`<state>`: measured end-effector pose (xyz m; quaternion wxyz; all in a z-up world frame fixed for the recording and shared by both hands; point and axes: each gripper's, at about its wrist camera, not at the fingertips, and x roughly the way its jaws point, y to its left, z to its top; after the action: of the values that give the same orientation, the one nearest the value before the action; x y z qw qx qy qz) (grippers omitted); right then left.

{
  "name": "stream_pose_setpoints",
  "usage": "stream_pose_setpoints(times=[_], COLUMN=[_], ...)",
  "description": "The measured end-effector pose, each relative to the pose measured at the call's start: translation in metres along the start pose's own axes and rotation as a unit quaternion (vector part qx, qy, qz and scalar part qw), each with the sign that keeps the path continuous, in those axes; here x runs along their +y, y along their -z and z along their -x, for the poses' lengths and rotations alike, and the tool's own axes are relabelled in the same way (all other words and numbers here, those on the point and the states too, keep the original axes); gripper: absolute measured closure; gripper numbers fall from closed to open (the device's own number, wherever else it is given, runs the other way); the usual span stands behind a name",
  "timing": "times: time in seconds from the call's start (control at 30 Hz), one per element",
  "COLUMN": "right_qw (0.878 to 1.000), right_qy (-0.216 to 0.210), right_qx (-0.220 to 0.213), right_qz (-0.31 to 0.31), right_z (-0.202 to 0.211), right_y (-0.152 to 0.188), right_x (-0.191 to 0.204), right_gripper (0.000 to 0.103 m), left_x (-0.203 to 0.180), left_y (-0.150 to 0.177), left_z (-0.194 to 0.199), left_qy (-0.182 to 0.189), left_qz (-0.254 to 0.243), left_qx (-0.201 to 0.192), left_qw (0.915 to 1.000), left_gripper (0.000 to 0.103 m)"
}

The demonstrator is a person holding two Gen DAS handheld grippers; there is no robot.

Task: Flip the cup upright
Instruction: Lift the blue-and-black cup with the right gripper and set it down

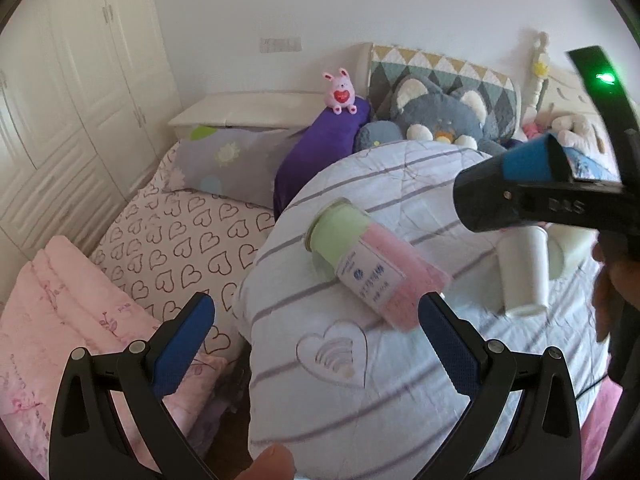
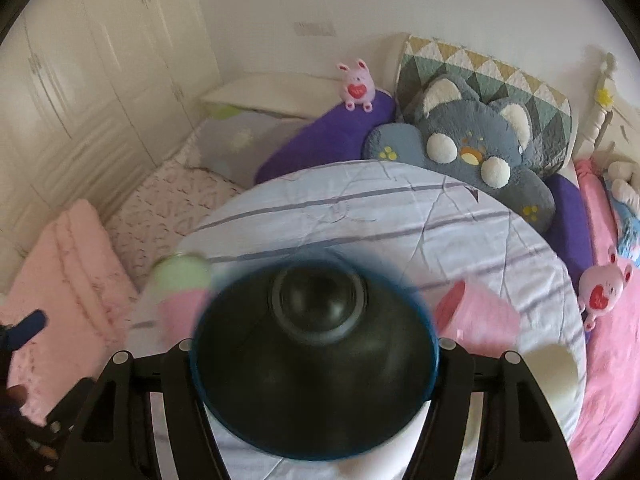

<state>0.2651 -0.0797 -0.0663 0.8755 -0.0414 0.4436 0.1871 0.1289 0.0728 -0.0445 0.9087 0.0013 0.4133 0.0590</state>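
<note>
My right gripper point(image 2: 314, 364) is shut on a dark cup with a blue rim point(image 2: 314, 360), held bottom toward the camera above the striped round cushion point(image 2: 400, 208); it blocks most of this view. In the left wrist view the same gripper point(image 1: 552, 168) hangs over the cushion's far right with the blue cup point(image 1: 500, 192) between its fingers. My left gripper point(image 1: 316, 316) is open and empty, just in front of a pink bottle with a green cap point(image 1: 368, 260) that lies on its side.
A white cup point(image 1: 522, 272) stands mouth down on the cushion. A pink cup point(image 2: 476, 316) lies on its side and a cream cup point(image 2: 552, 376) is near it. Plush toys, pillows and pink blankets point(image 1: 60, 320) surround the cushion; wardrobes stand left.
</note>
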Motion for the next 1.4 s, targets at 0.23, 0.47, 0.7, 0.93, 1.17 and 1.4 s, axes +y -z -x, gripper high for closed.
stream_pose_setpoints(times=[0.23,0.47,0.7,0.93,1.17,1.4], right_qw=[1.0,0.999,0.996,0.993,0.992,0.99], right_qy=[-0.023,-0.04,-0.057,-0.076,-0.074,-0.07], right_qx=[-0.017,0.01,0.047,0.065,0.052,0.032], right_qz=[-0.012,-0.029,-0.053,-0.062,-0.082,-0.118], right_z=[0.058,0.076,0.064,0.048,0.036,0.044], right_y=[0.061,0.13,0.166,0.178,0.168,0.168], right_x=[0.015,0.03,0.026,0.021,-0.004,-0.03], right_gripper=[0.035,0.035,0.035,0.035,0.021,0.018], left_x=[-0.006,-0.016,-0.024,-0.029,-0.03,-0.036], left_y=[0.031,0.061,0.08,0.082,0.078,0.077], left_z=[0.037,0.058,0.072,0.072,0.069,0.068], left_qy=[0.006,0.014,0.015,0.012,0.004,-0.001], left_qz=[-0.011,-0.029,-0.041,-0.039,-0.039,-0.045], left_qx=[-0.006,0.003,0.007,0.011,0.01,0.012], left_qw=[0.9999,0.9995,0.999,0.9991,0.9992,0.9989], left_gripper=[0.0,0.0,0.0,0.0,0.0,0.0])
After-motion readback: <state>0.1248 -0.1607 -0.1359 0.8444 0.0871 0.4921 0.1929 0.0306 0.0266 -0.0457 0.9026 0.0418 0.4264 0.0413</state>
